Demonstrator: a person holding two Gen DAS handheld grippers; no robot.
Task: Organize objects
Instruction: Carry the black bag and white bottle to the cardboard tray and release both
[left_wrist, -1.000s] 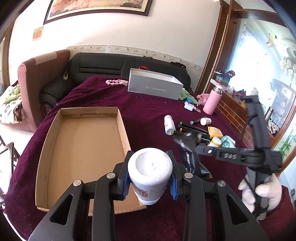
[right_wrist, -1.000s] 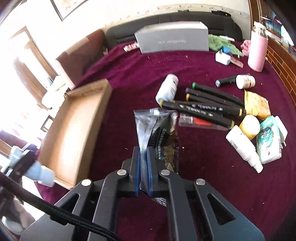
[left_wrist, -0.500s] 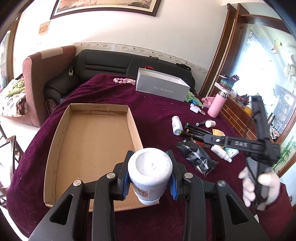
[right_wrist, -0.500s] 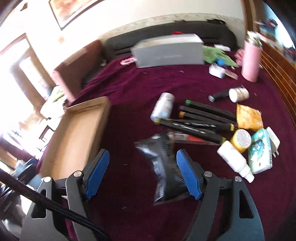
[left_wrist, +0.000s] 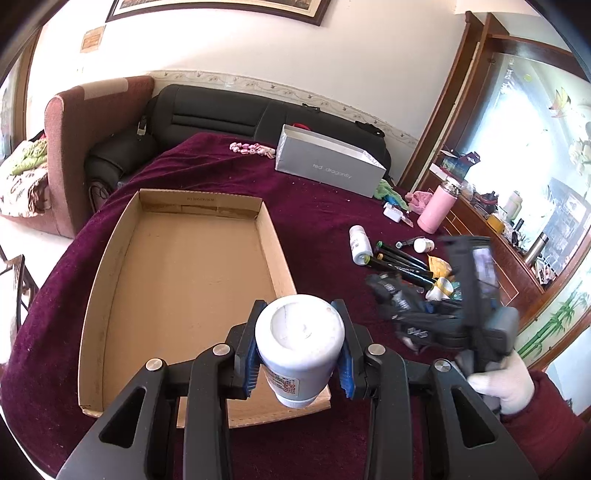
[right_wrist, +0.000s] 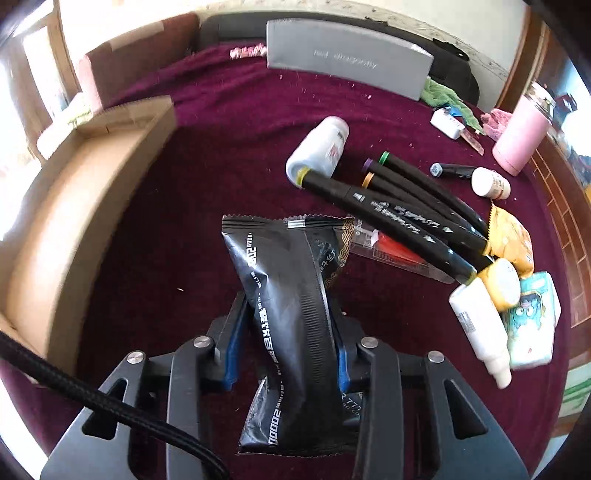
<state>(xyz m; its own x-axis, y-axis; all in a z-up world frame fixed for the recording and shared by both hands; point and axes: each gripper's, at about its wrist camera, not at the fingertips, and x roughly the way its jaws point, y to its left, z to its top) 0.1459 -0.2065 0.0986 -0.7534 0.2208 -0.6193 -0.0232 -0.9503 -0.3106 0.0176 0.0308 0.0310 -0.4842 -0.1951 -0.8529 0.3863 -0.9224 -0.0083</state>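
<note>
Left tongs (left_wrist: 298, 345): we grip the white bottle (left_wrist: 300, 345) above the cardboard tray's (left_wrist: 110, 254) near corner.
Right tongs (right_wrist: 284, 341): we pinch the black sachet (right_wrist: 291, 306), right of the tray.
Doing it well: lower inside the tray wall before we release.

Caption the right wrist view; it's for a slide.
Right tongs grip a black snack packet beside scattered markers.
</note>
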